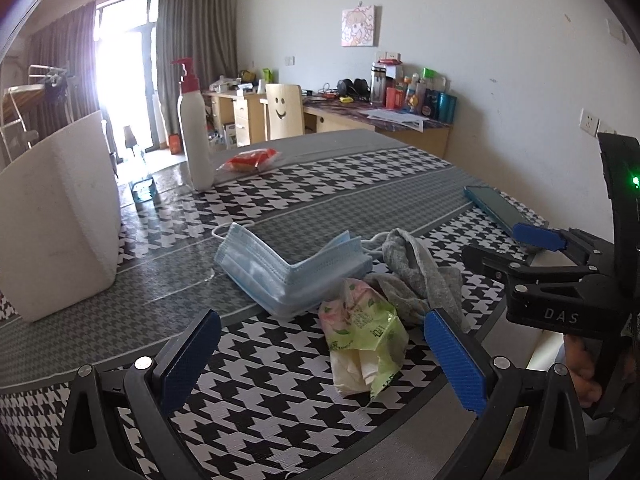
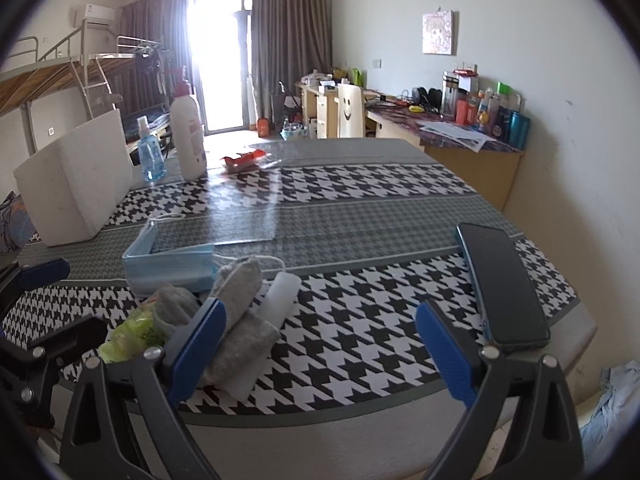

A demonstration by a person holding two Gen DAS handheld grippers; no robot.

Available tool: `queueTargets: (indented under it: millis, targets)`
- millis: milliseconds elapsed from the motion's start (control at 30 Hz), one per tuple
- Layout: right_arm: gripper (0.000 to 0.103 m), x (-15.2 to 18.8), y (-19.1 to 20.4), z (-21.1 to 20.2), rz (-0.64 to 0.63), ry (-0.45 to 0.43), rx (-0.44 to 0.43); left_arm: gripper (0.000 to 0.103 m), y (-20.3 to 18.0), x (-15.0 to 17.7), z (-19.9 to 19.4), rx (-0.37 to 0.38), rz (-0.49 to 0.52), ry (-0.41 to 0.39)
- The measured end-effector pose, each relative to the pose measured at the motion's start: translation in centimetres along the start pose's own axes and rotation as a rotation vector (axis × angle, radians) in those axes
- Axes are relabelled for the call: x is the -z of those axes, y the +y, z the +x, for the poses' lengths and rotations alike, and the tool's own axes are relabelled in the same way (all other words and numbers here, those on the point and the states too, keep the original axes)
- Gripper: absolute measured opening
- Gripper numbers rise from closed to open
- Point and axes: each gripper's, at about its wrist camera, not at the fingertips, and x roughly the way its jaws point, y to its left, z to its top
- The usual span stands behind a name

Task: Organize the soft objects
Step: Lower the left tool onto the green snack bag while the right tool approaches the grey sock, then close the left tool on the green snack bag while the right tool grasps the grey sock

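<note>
Three soft things sit bunched near the table's front edge: a stack of pale blue pleated face masks [image 1: 280, 268], a crumpled grey sock [image 1: 416, 276], and a green plastic tissue pack [image 1: 362, 340]. Left gripper [image 1: 320, 364] is spread wide and empty around the tissue pack, right gripper [image 2: 320, 344] wide and empty too. I'd pinch the pack mid-body, then carry it to the white box [image 1: 60, 224] far left.

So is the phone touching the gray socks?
Apart. The right wrist view shows bare patterned tablecloth between the phone and the gray socks.
</note>
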Motion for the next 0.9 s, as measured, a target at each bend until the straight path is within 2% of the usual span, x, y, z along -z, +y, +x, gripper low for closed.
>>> queueTargets:
  millis: [133,267,467,533,567,600,733,900]
  targets:
    - [0.088,0.1,-0.2,0.7,0.012,0.034,-0.024,0.097,-0.2,0.0,0.8,0.005,0.005,0.017]
    - [0.088,0.3,0.2,0.4,0.001,0.028,-0.070,0.089,-0.5,0.1,1.6,0.019,0.013,0.043]
    - [0.088,0.5,0.8,0.4,-0.011,0.032,-0.081,0.075,-0.8,0.5,2.3,0.040,0.019,0.071]
    - [0.088,0.6,0.8,0.4,-0.012,0.034,-0.091,0.067,-0.9,0.6,2.3,0.052,0.020,0.072]
    - [0.088,0.6,0.9,0.4,-0.013,0.036,-0.095,0.058,-0.9,0.5,2.4,0.055,0.018,0.075]
    - [0.088,0.5,1.0,0.5,-0.013,0.037,-0.098,0.053,-1.0,0.5,2.6,0.057,0.017,0.080]
    - [0.088,0.5,1.2,0.5,-0.016,0.039,-0.113,0.047,-1.2,0.8,3.6,0.076,0.018,0.129]
    - [0.088,0.6,1.5,0.6,-0.020,0.045,-0.123,0.039,-0.9,1.0,3.9,0.077,0.003,0.137]
